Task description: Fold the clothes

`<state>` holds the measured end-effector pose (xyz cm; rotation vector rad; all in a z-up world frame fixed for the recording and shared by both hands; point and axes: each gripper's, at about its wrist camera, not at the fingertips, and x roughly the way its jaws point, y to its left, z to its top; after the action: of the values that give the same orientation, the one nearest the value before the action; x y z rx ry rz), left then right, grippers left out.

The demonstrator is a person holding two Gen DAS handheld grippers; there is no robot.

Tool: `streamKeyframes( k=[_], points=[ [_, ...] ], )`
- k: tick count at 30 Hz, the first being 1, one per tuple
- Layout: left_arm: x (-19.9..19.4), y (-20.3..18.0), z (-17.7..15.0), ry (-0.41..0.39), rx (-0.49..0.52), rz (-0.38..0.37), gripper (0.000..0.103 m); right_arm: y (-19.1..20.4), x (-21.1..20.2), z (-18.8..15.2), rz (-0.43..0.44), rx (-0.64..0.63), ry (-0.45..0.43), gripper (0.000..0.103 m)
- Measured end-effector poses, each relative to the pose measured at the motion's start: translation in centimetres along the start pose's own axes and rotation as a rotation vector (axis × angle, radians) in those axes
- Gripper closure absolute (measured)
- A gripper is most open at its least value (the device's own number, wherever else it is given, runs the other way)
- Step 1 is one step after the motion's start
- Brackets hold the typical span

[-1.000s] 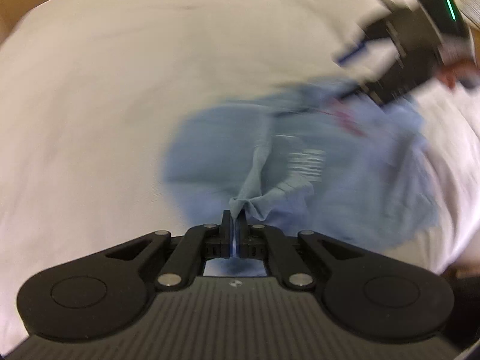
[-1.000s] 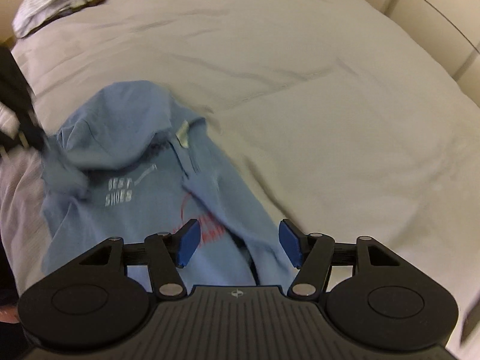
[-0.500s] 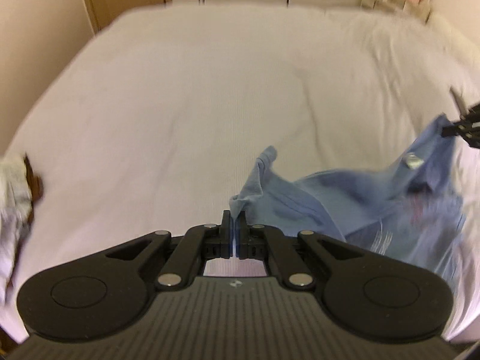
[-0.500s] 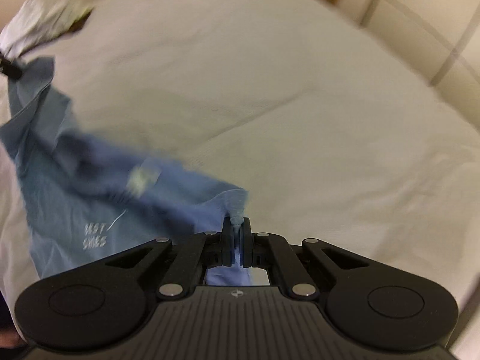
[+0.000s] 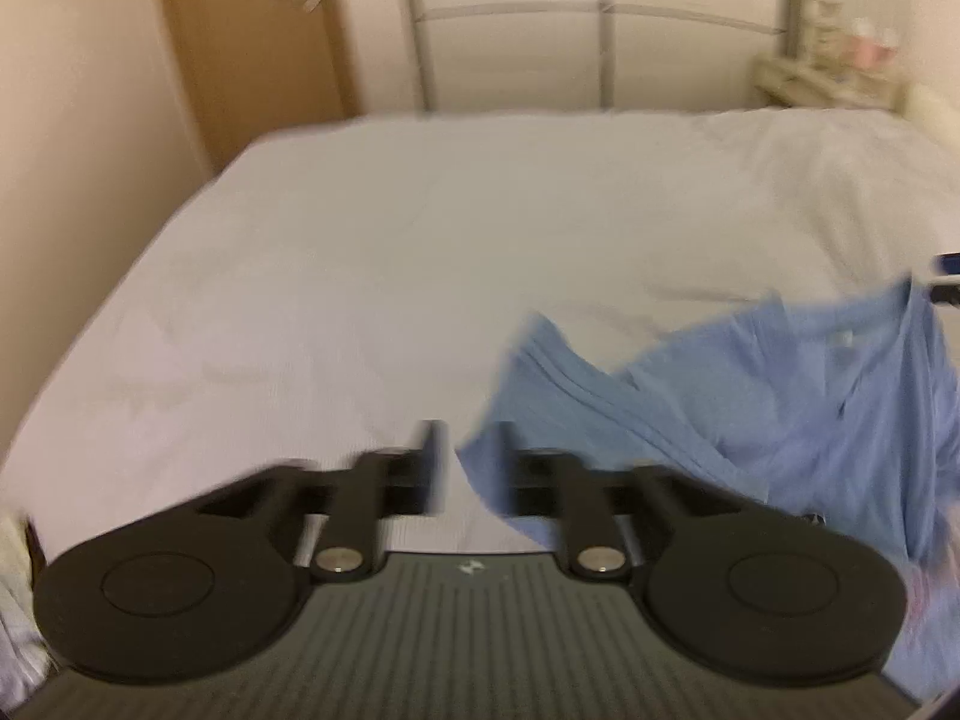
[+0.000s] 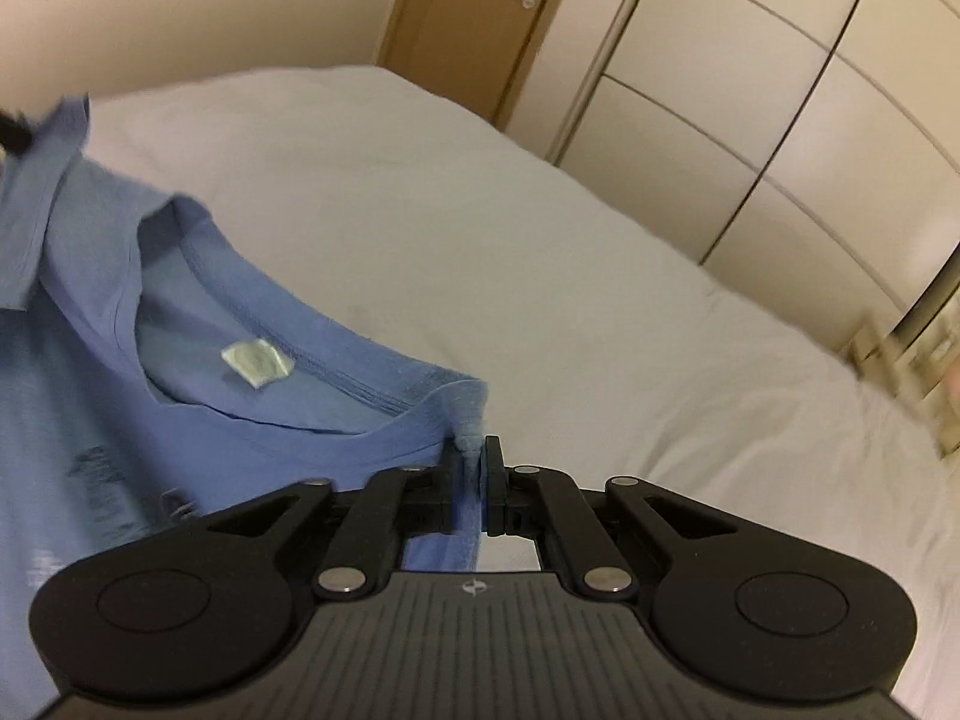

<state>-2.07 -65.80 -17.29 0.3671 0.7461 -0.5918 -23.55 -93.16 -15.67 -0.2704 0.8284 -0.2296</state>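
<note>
The bed (image 5: 420, 252) fills the middle of both views, its white sheet running from the lower left up toward the wardrobe doors (image 6: 750, 90) at the upper right of the right wrist view. Over it, the blue T-shirt (image 6: 210, 372) hangs in the air, unfolded: it takes up the left half of the right wrist view, neck opening and label facing the camera, and the lower right of the left wrist view.

The right gripper (image 6: 474, 480), bottom centre of its view, is clamped on the shoulder fabric just beside the collar. The left gripper (image 5: 465, 462), bottom centre of its own view, stands with its jaws parted; blue cloth sits against the right-hand finger, but nothing is pinched between them, though motion blur softens this. In the upper left corner of the right wrist view, the far shoulder of the shirt ends at a dark shape that is too blurred to read.

The main risk, as I judge it, is the shirt hanging from one shoulder only: its weight would swing it toward the right gripper, twisting the body and sleeves so it lands bunched instead of flat. A thin pinch near the collar seam could also slip. A smaller worry is the loose sleeve (image 5: 558, 372) folding under the body as the shirt drops onto the sheet.
</note>
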Motion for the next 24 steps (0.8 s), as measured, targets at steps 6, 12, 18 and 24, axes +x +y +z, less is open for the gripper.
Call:
streamKeyframes(
  k=[6, 12, 18, 24],
  points=[
    [0.0, -1.9, -7.4, 0.172, -0.106, -0.082, 0.066, -0.6, 2.2, -2.8, -0.015, 0.088, 0.064, 0.052],
    [-2.2, -7.8, -18.0, 0.444, -0.186, -0.275, 0.062, 5.0, -3.8, -13.8, 0.119, 0.179, 0.268, 0.043],
    [-4.8, -13.8, -23.8, 0.604, -0.349, -0.449, 0.052, 11.3, -9.5, -22.6, 0.174, 0.117, 0.454, 0.042],
    [-5.7, -14.0, -23.7, 0.607, -0.340, -0.508, 0.063, 12.0, -11.3, -25.6, 0.115, 0.045, 0.492, 0.032]
  ],
)
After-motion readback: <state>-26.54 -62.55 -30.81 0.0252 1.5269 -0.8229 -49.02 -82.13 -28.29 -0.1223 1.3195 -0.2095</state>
